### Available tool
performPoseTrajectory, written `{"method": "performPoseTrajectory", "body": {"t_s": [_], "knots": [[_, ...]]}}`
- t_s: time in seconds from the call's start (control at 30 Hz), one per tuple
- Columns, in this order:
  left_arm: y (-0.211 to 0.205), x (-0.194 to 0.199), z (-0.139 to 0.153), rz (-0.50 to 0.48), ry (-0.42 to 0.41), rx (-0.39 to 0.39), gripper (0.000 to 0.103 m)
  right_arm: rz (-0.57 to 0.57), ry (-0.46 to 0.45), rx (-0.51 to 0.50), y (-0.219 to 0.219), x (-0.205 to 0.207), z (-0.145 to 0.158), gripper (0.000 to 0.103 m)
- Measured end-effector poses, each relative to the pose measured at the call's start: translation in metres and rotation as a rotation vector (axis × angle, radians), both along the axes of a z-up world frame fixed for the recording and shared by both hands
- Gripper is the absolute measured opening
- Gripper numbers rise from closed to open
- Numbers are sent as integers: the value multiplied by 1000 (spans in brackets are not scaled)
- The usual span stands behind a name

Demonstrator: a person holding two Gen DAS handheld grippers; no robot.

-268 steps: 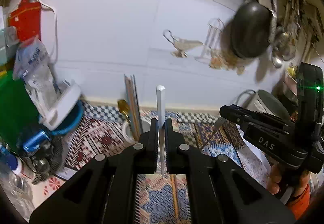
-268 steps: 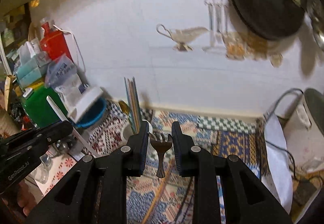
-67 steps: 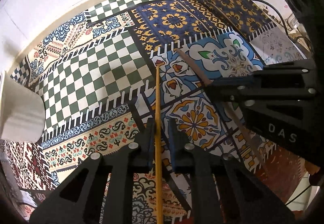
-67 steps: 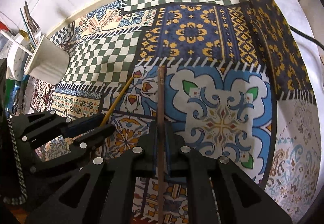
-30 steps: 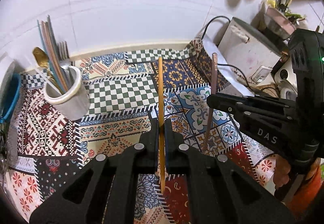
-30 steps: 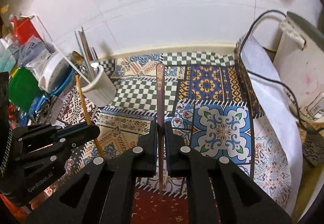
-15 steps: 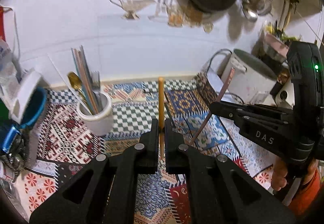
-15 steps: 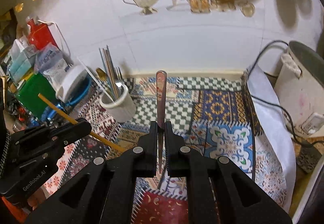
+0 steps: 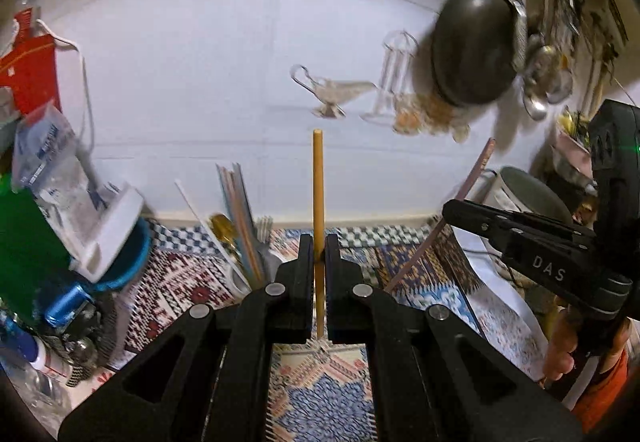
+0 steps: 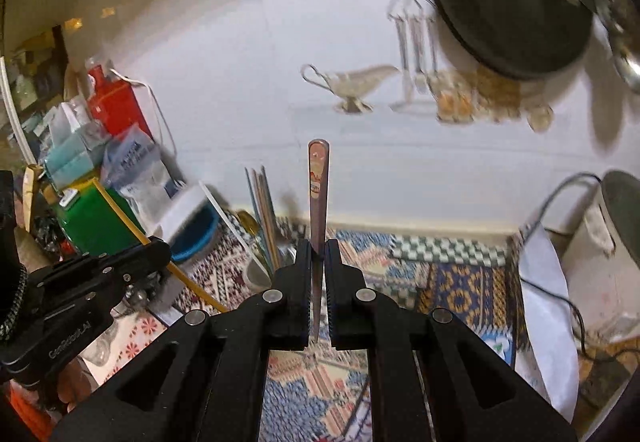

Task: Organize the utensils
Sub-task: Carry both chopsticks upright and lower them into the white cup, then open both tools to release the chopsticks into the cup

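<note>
A patchwork-patterned cloth (image 9: 420,266) covers the bench below a white wall (image 9: 192,82) hung with a dark pan (image 9: 472,46). The right claw (image 10: 318,254), marked "DAS", pinches a brown chopstick (image 10: 319,194); the left claw (image 9: 314,248), lettered "GenRobot.AI", pinches a yellow chopstick (image 9: 318,186). Both sticks are raised near the white utensil cup (image 9: 240,278).

left gripper (image 9: 314,242): jaws clamped | right gripper (image 10: 318,246): jaws clamped, raised
</note>
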State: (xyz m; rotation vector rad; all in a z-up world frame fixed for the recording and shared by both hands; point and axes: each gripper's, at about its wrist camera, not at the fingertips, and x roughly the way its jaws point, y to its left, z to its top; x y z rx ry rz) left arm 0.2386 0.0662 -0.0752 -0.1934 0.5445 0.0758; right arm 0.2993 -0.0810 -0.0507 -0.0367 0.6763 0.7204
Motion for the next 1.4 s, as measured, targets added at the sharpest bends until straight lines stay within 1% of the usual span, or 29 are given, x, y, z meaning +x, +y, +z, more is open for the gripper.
{"method": "performPoseTrajectory", "body": {"t_s": [0.17,0.33,0.5,0.6,0.8,0.97,1.17,1.27,1.4], "knots": [[25,6,15,54,-29,-12,3,47,-26,18,22,10,11,6],[44,14,26,100,-54,-18,3,95,-39,33,44,20,15,6],[58,25,31,126,-64,-29,3,139,-36,39,65,32,13,6],[65,36,28,135,-57,-37,3,156,-27,32,77,40,6,6],[73,60,7,155,-3,-33,3,184,5,-26,100,54,-20,6],[80,81,-25,176,72,-45,3,204,52,-78,112,61,-45,6],[87,95,-61,201,159,-66,3,225,99,-140,123,67,-71,6],[90,97,-71,211,187,-67,3,232,120,-164,126,69,-80,6],[90,98,-77,213,221,-72,3,245,140,-186,128,68,-86,6]]}}
